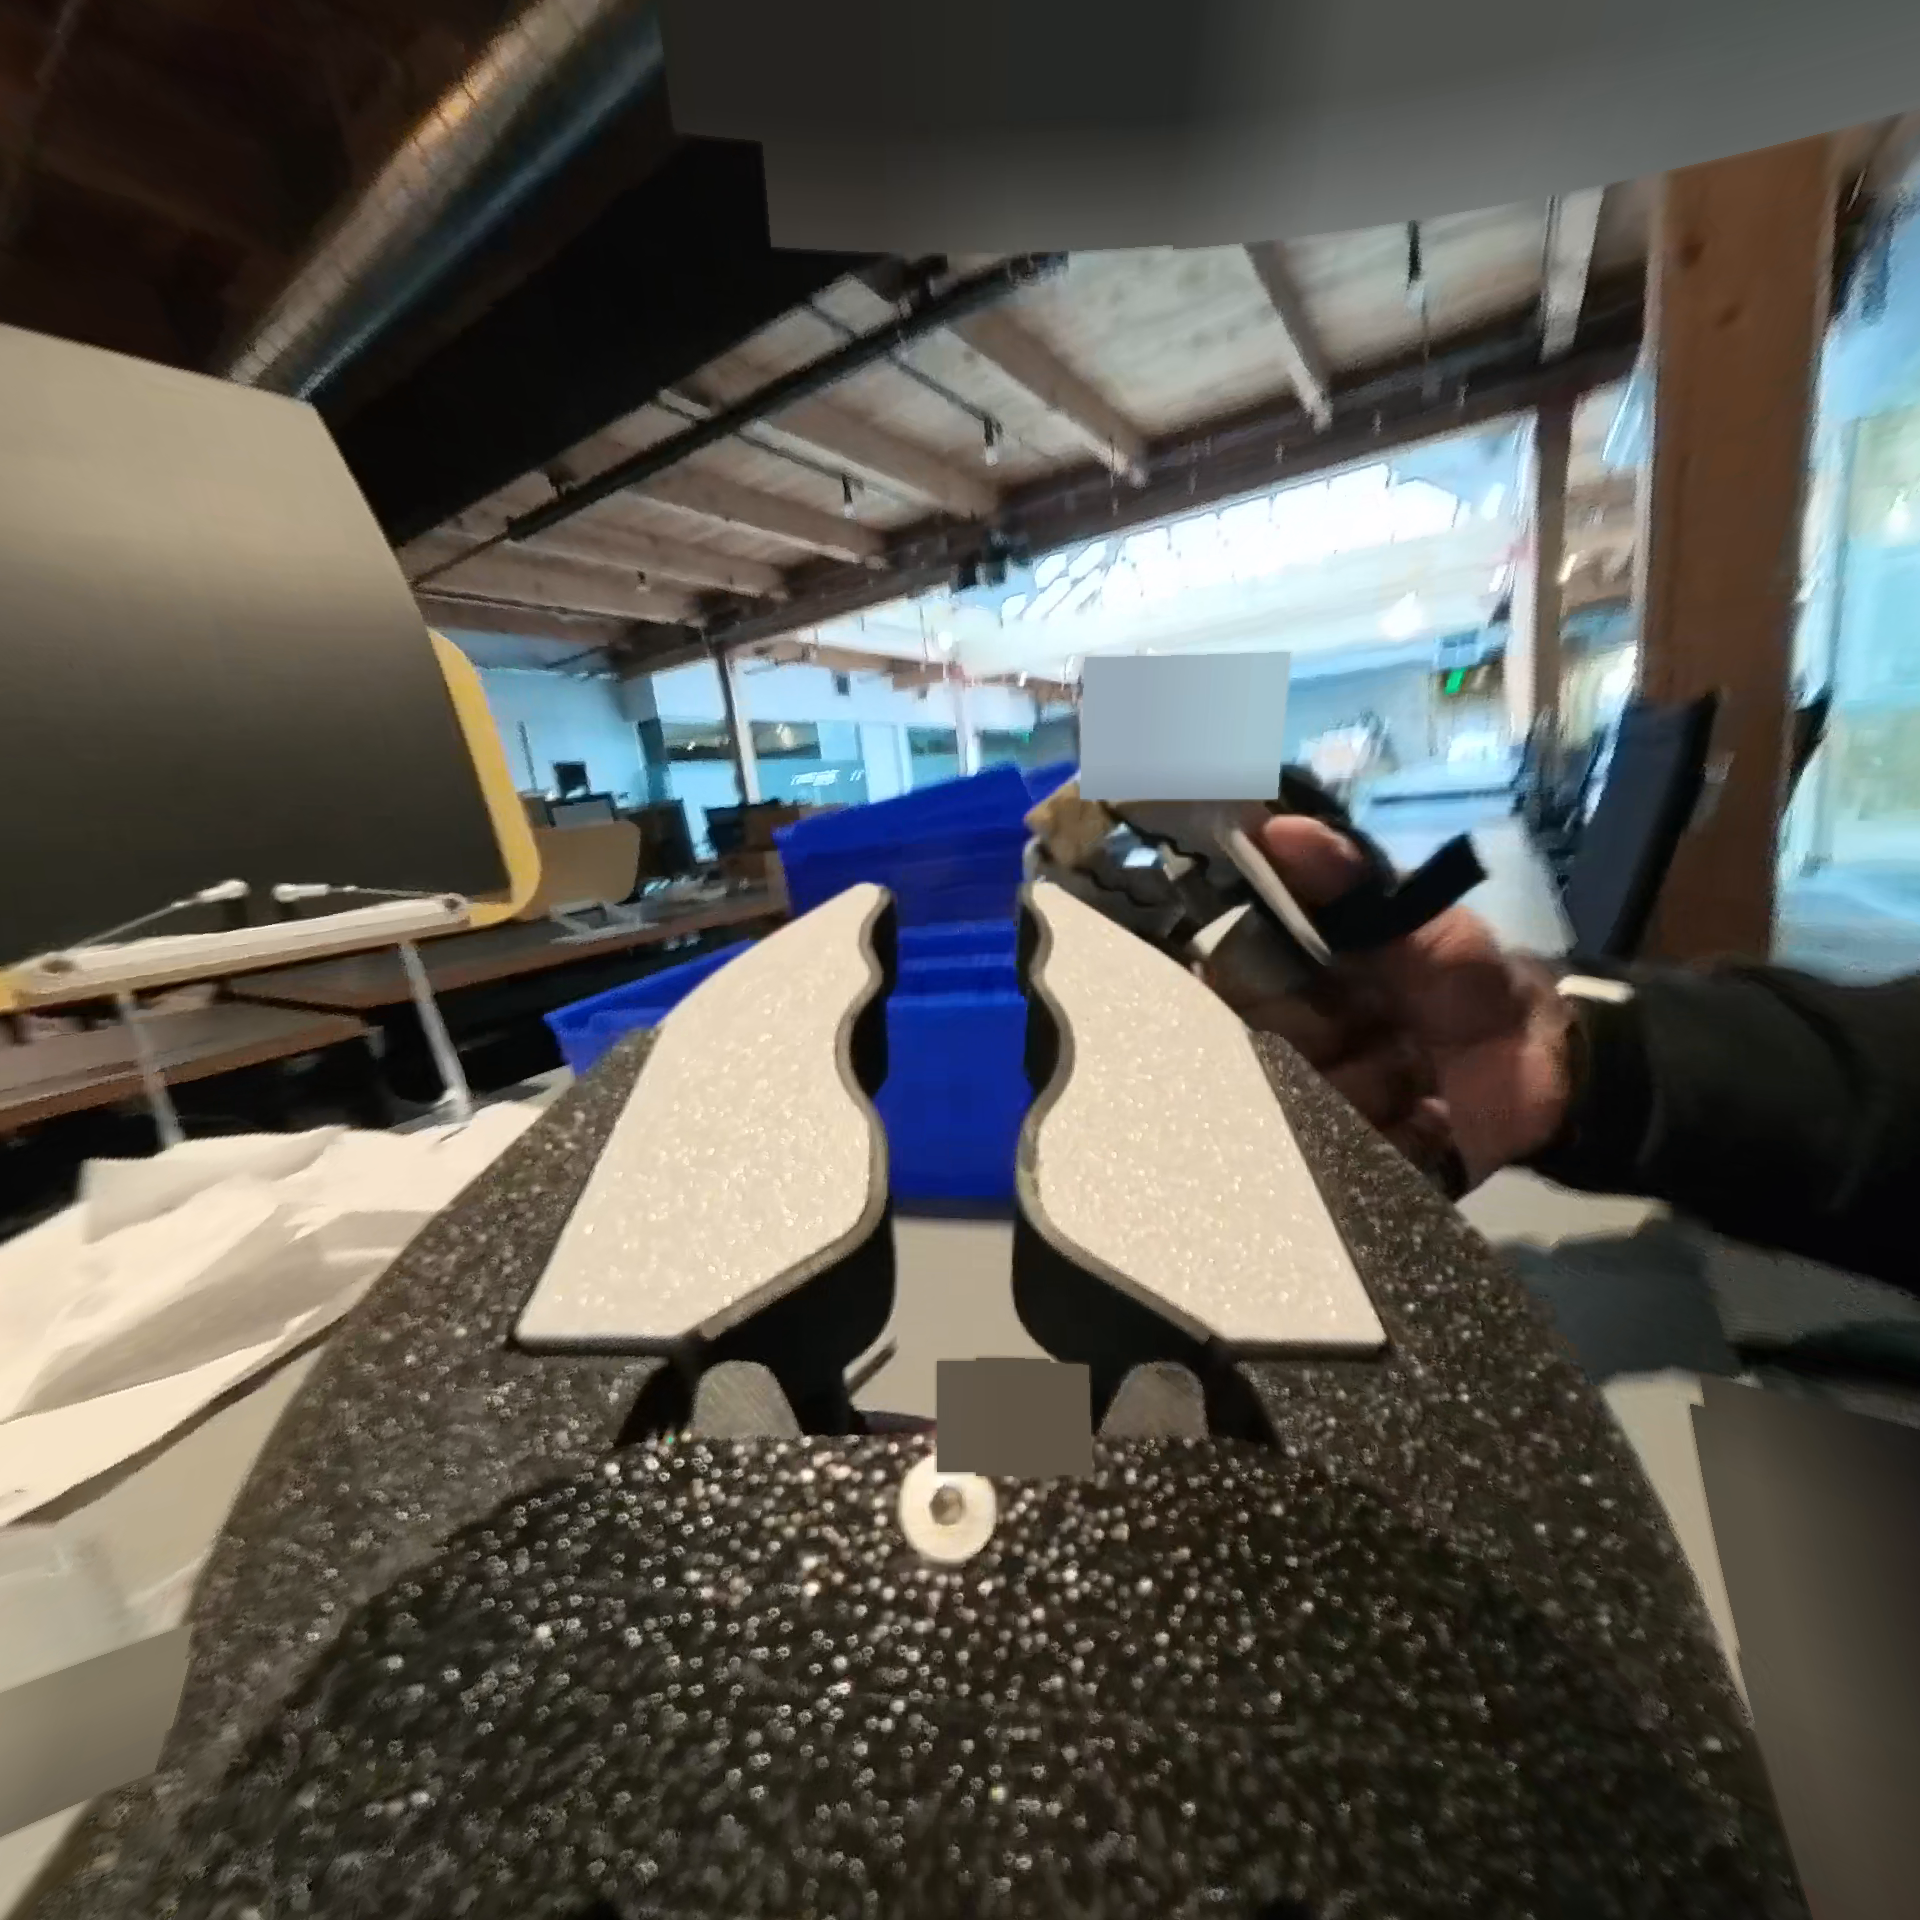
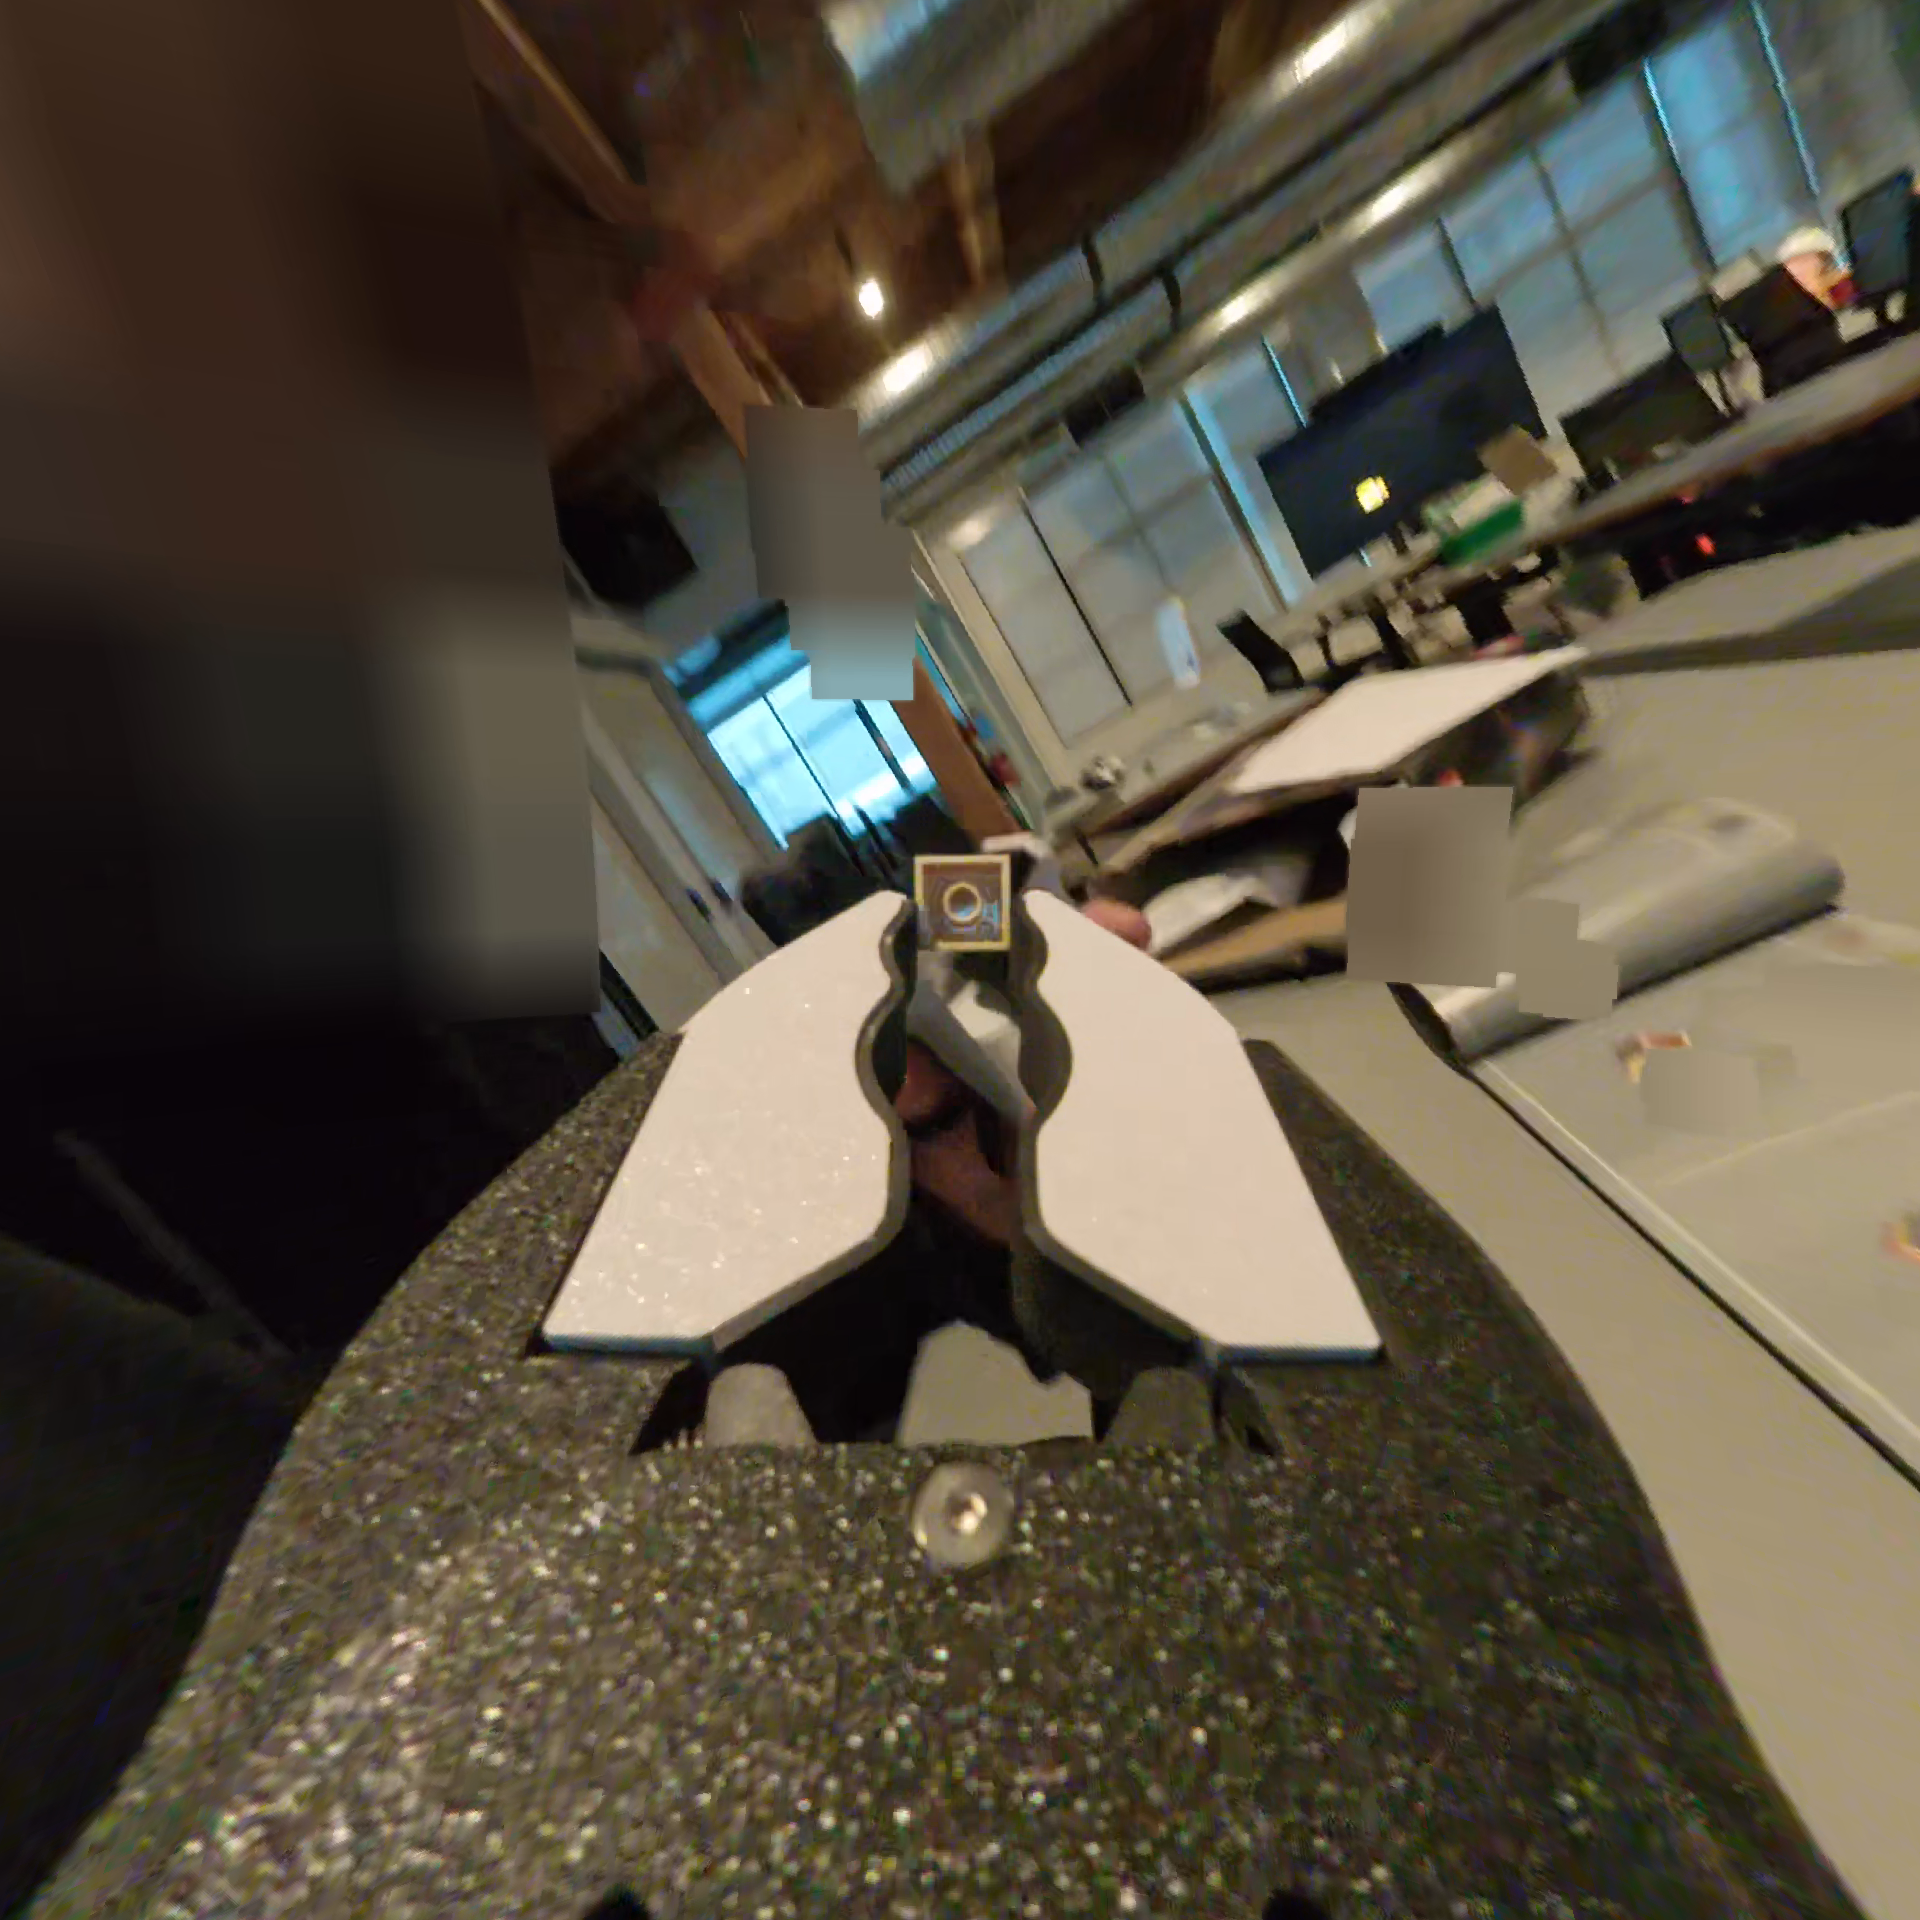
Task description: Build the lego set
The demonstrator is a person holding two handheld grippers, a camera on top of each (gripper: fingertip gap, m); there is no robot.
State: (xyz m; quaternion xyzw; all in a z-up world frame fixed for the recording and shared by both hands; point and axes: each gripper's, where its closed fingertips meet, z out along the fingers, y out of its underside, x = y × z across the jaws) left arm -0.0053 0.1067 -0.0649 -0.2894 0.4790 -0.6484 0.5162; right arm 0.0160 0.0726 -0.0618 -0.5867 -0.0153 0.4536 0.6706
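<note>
My right gripper is shut on a small tan square Lego piece, pinched at the fingertips with its hollow underside facing the camera. Part of a hand shows through the gap behind the fingers. My left gripper is open and empty, raised above the table and pointing at the blue bins. In the left wrist view the right gripper, held in a hand with a dark sleeve, is up at the right with a blurred tan piece at its tip.
Stacked blue bins stand ahead of the left gripper. White crumpled paper lies at the left, below a dark monitor. The grey table carries small loose pieces, cardboard and a white sheet.
</note>
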